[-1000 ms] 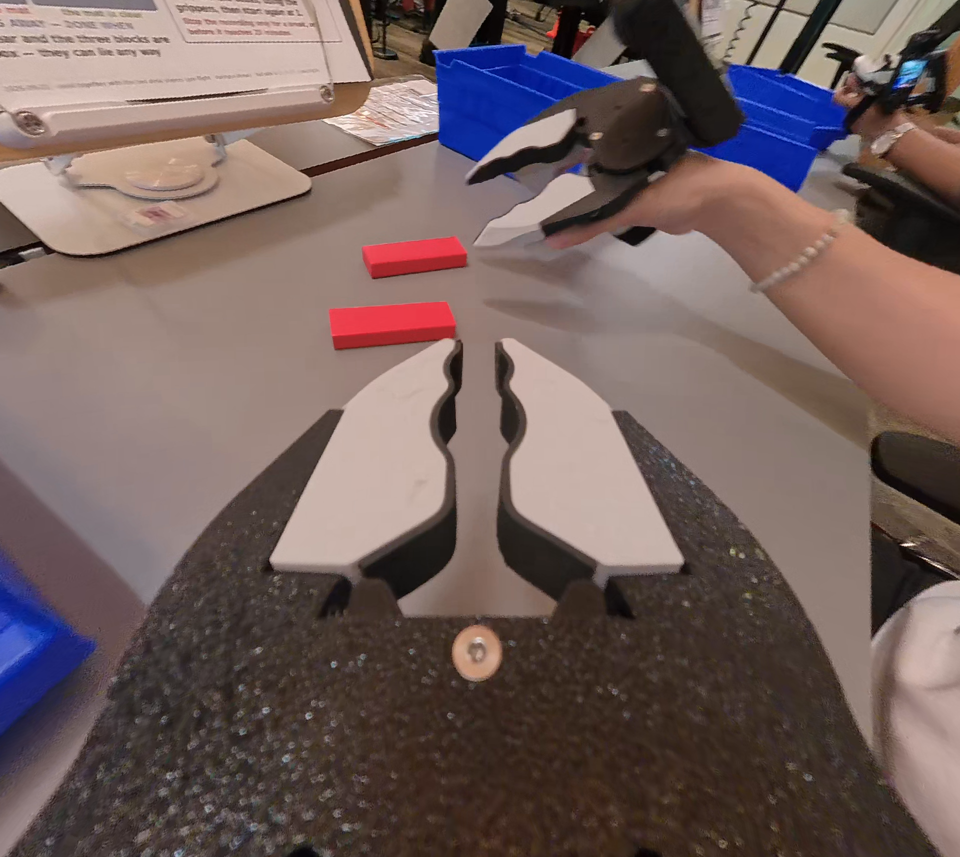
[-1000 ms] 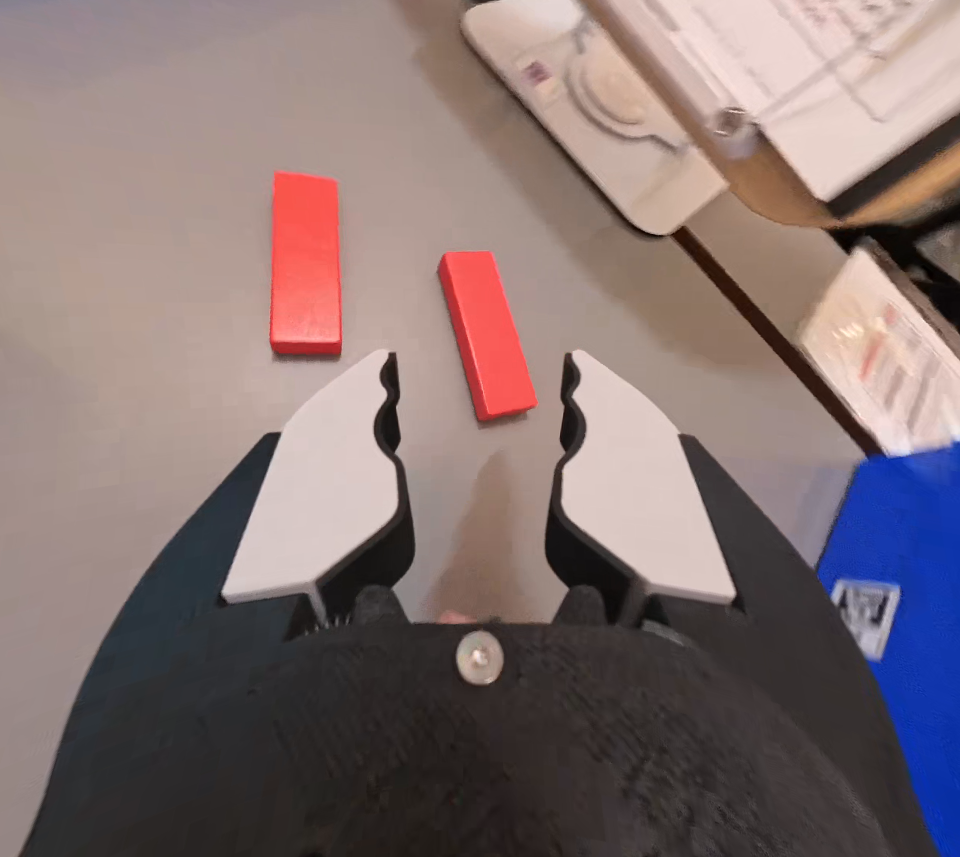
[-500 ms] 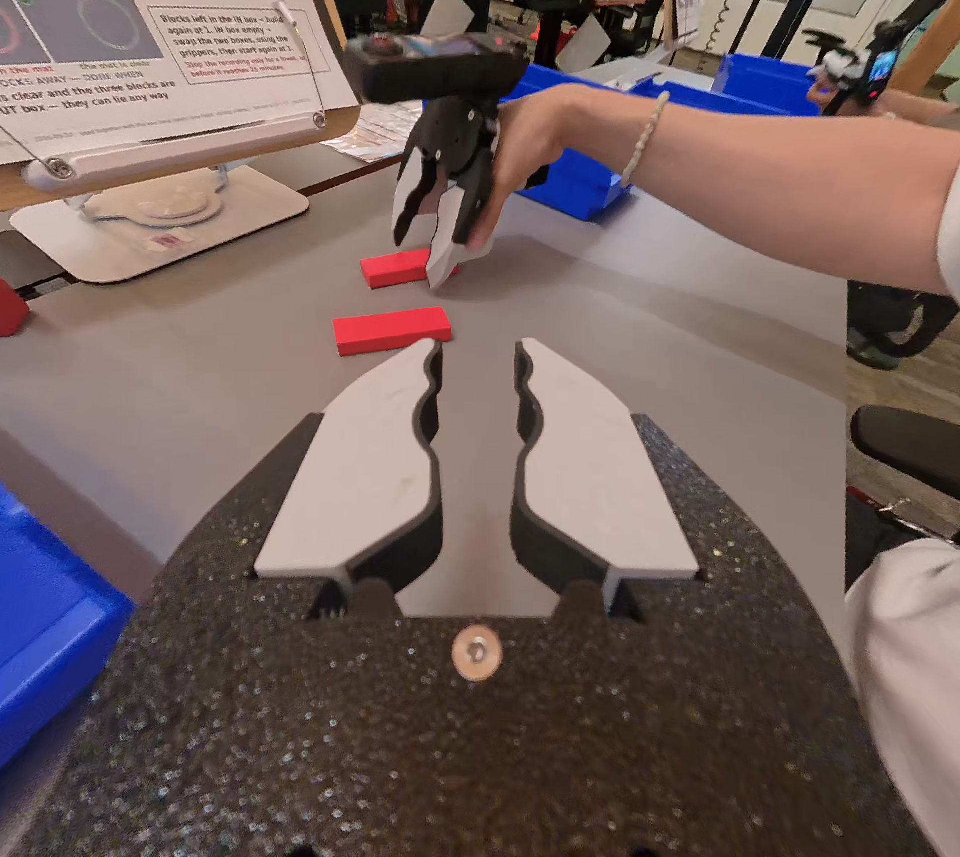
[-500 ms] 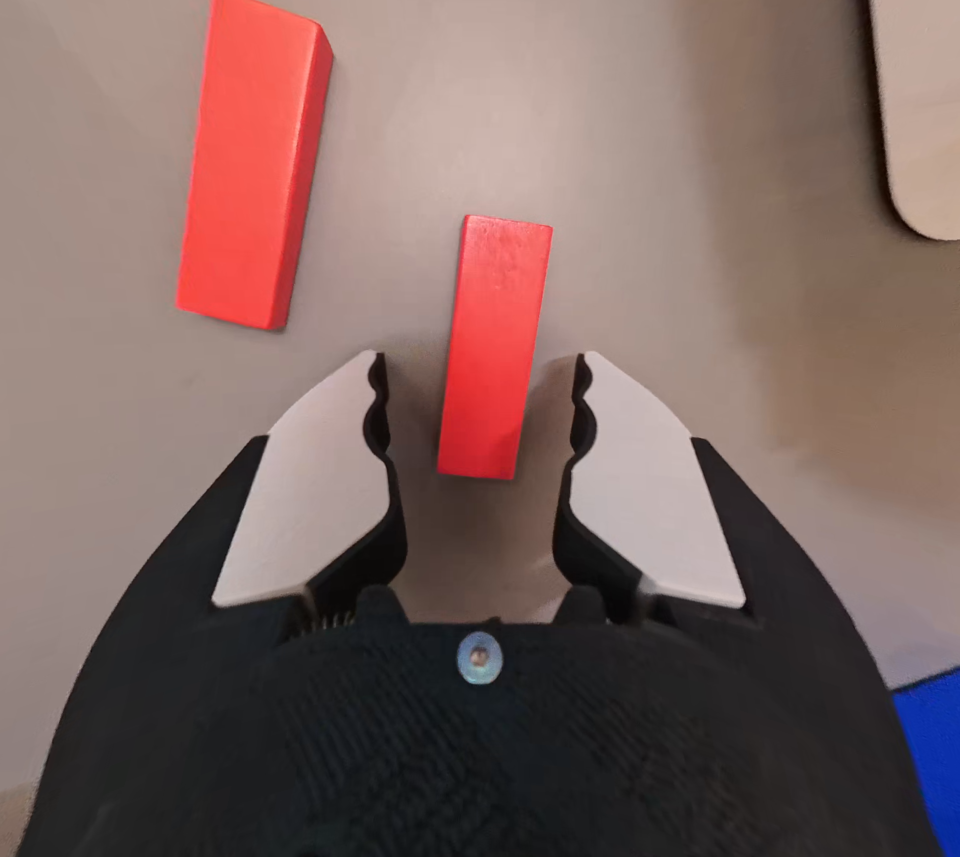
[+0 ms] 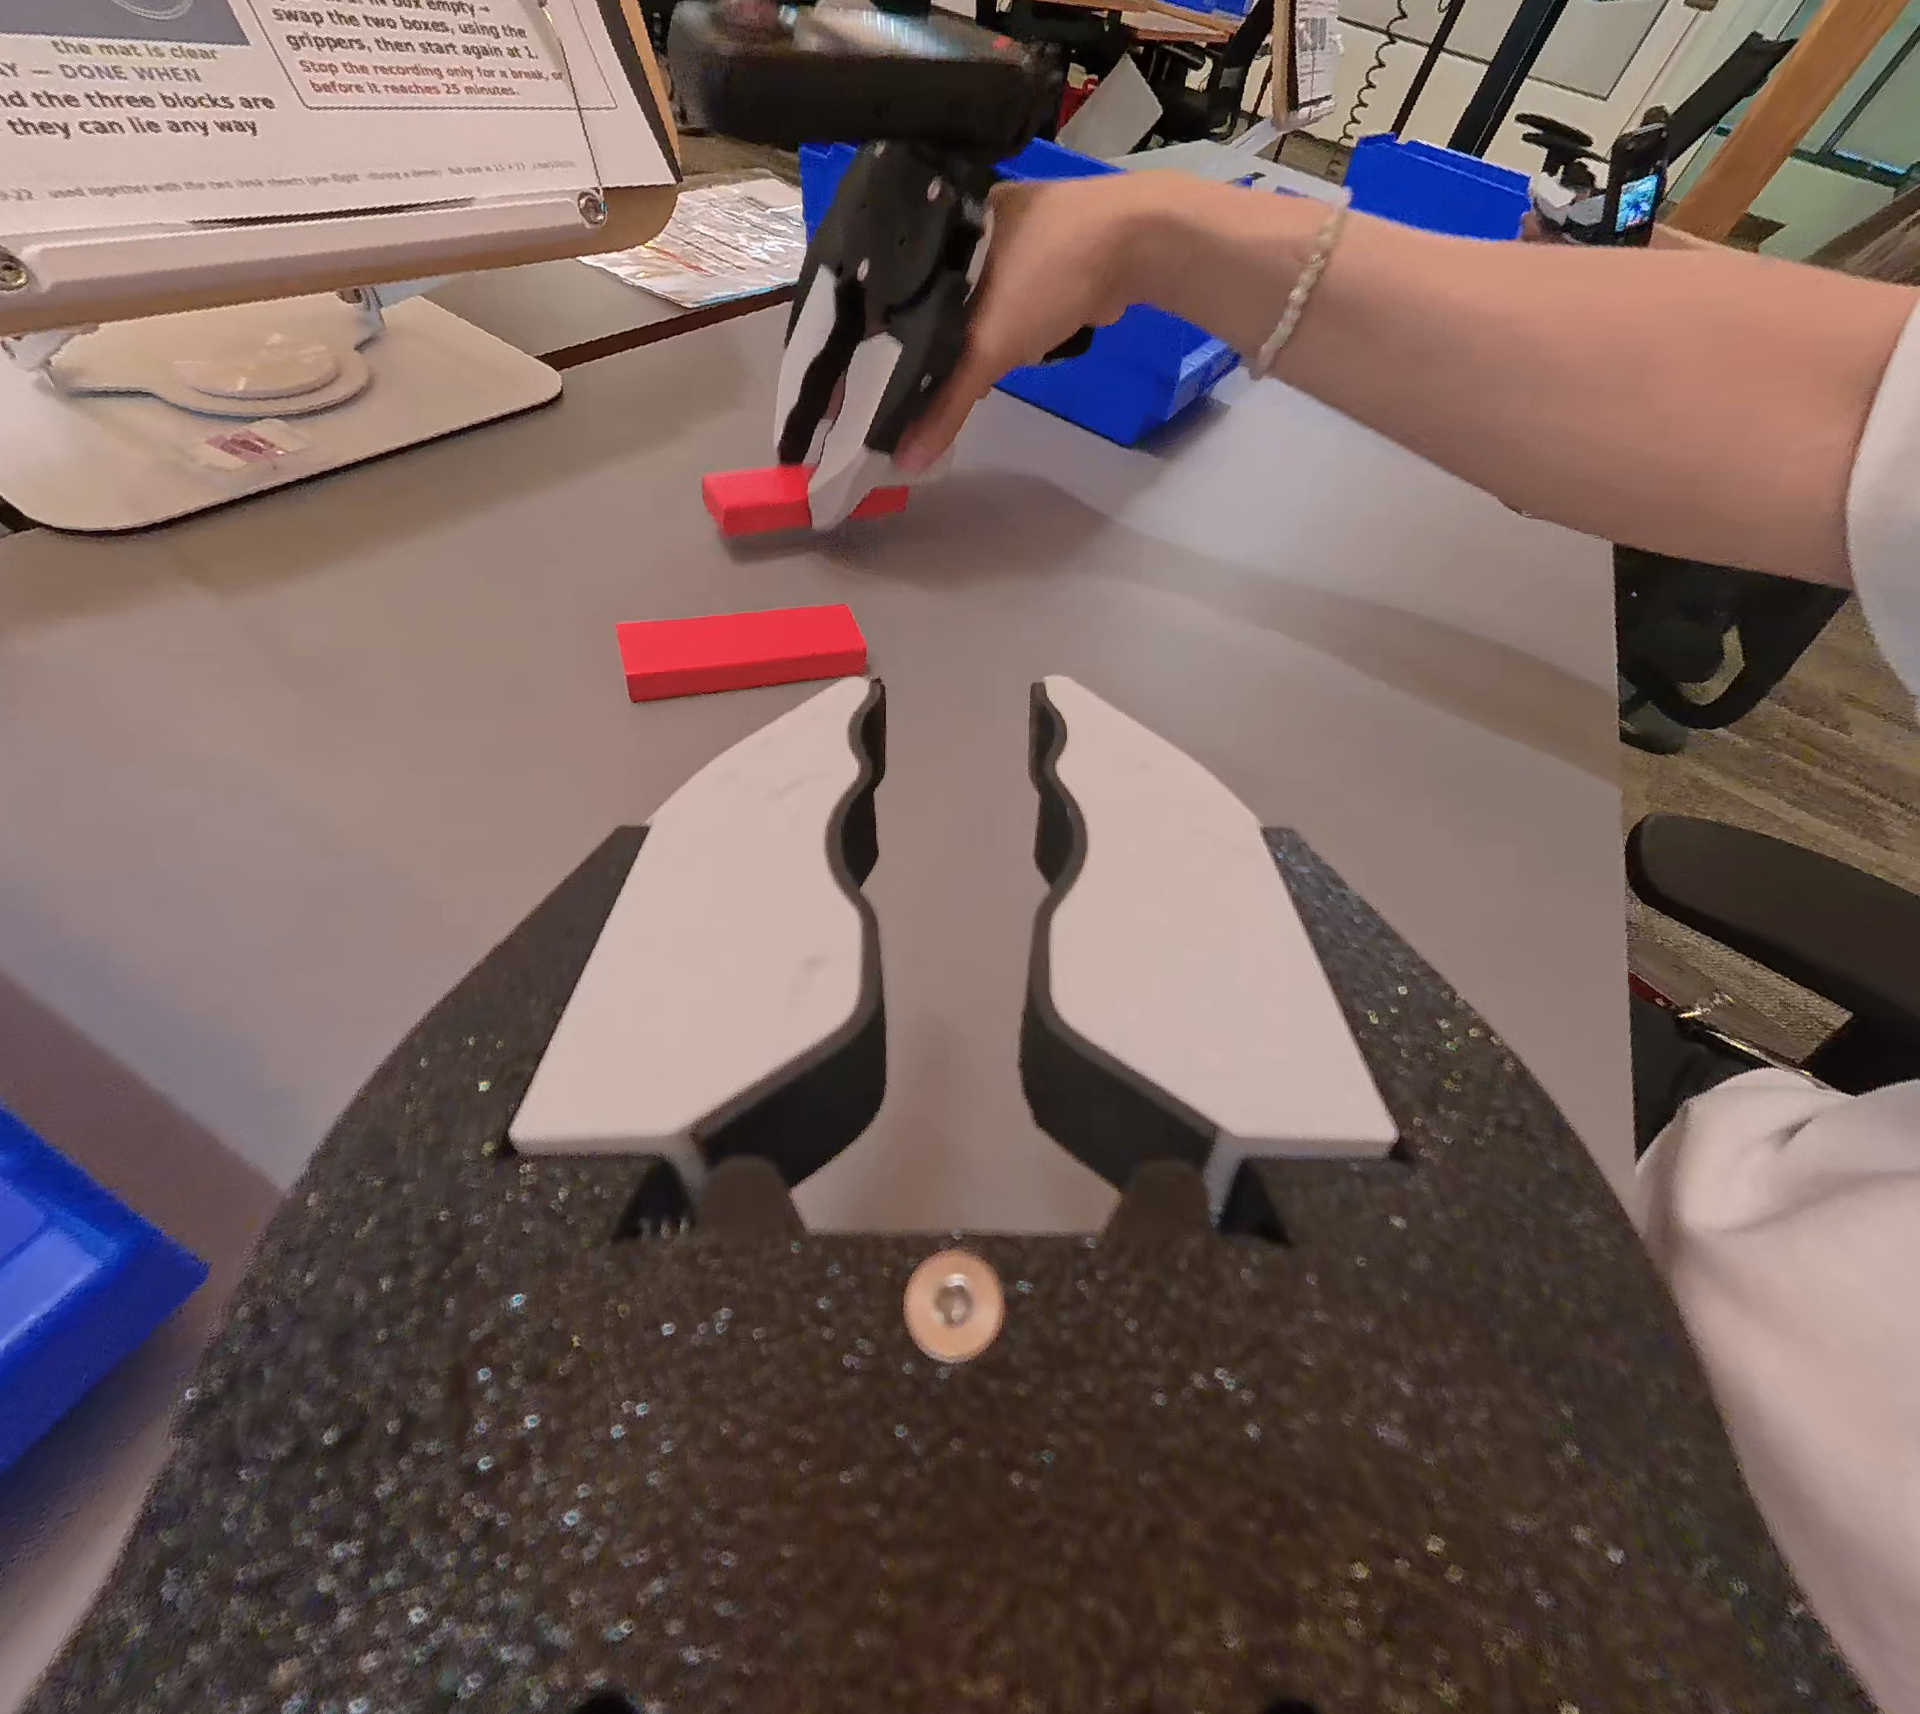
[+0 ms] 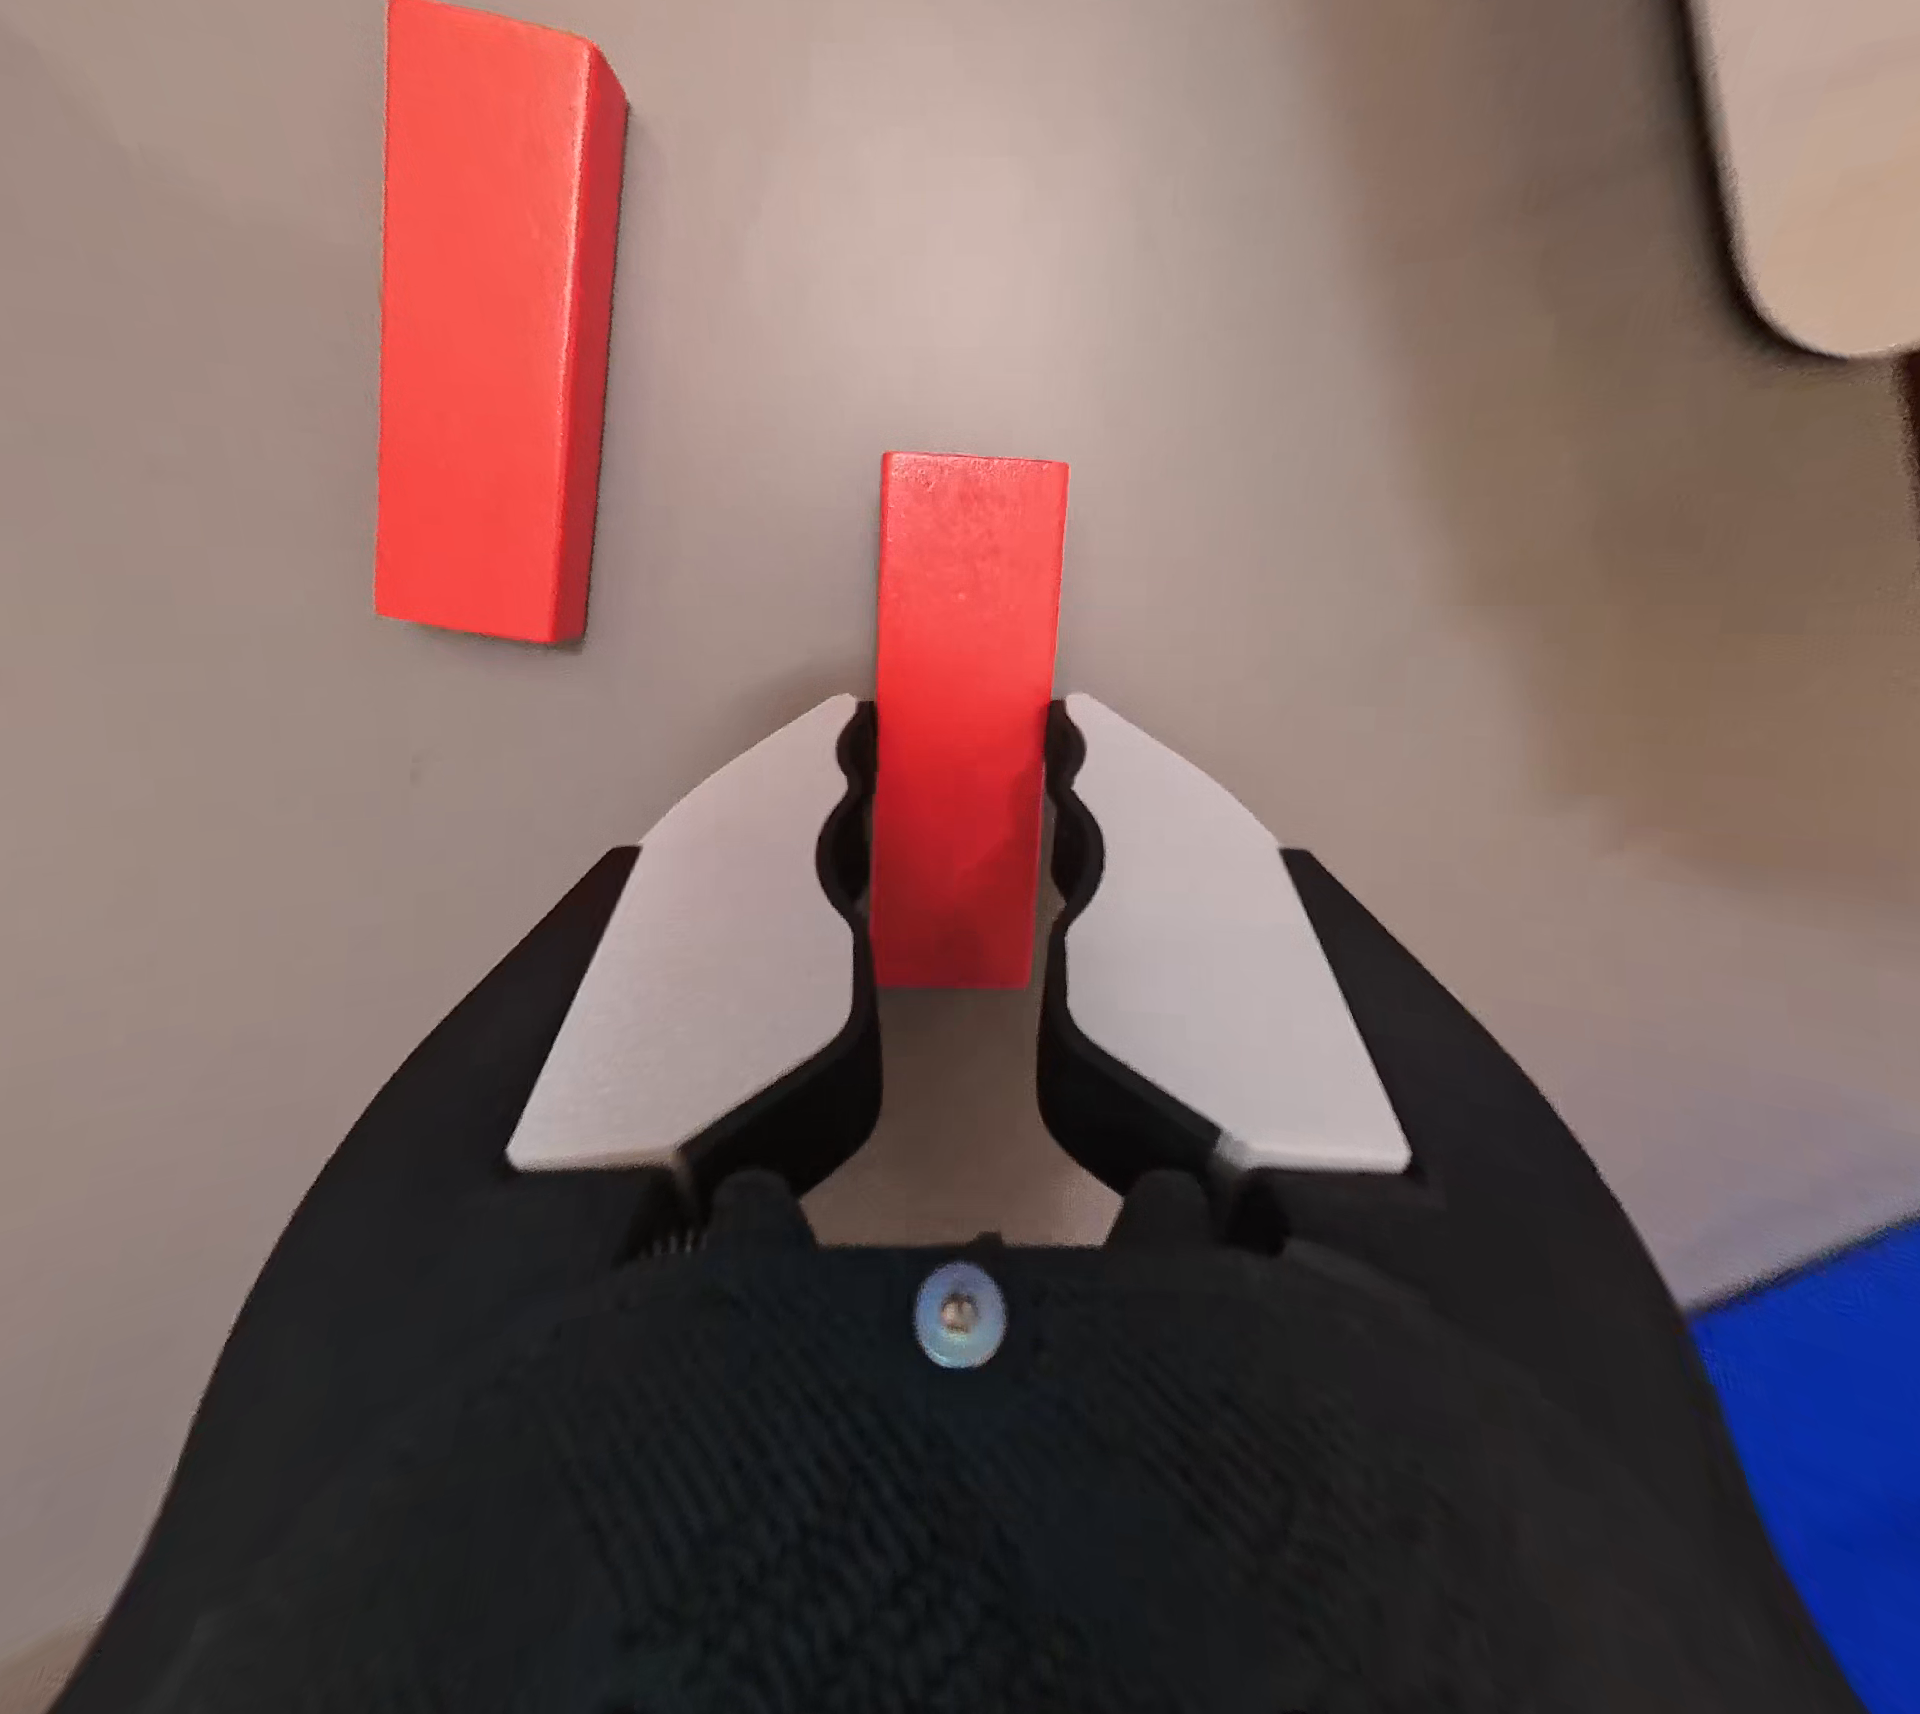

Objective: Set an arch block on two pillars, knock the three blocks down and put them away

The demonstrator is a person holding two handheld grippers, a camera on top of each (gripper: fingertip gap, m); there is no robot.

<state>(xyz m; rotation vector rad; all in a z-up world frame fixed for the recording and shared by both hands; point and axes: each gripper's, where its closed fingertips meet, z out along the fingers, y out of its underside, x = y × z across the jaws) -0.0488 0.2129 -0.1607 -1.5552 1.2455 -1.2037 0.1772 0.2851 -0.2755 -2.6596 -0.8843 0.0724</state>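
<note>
Two flat red blocks lie on the grey table (image 5: 312,781). My right gripper (image 6: 961,708) points down and is shut on the far red block (image 6: 971,584), with the jaws pressing on its long sides. In the left wrist view a hand holds this gripper (image 5: 831,480) over the same block (image 5: 753,498), which sits at table level. The near red block (image 5: 740,648) lies free; it also shows in the right wrist view (image 6: 488,314), left of the held one. My left gripper (image 5: 956,693) is open and empty, just behind the near block.
A sheet holder (image 5: 260,2) on a white base (image 5: 270,397) stands at the back left; the base also shows in the right wrist view (image 6: 1818,54). Blue bins (image 5: 1122,376) stand behind the blocks. Another blue bin (image 5: 62,1290) is at my lower left. A black chair (image 5: 1787,916) is on the right. Spacing between my two grippers at the tips: around 25 cm.
My right gripper came down over the far red block and shut on it. My left gripper's jaws opened wider and it stayed in place.
</note>
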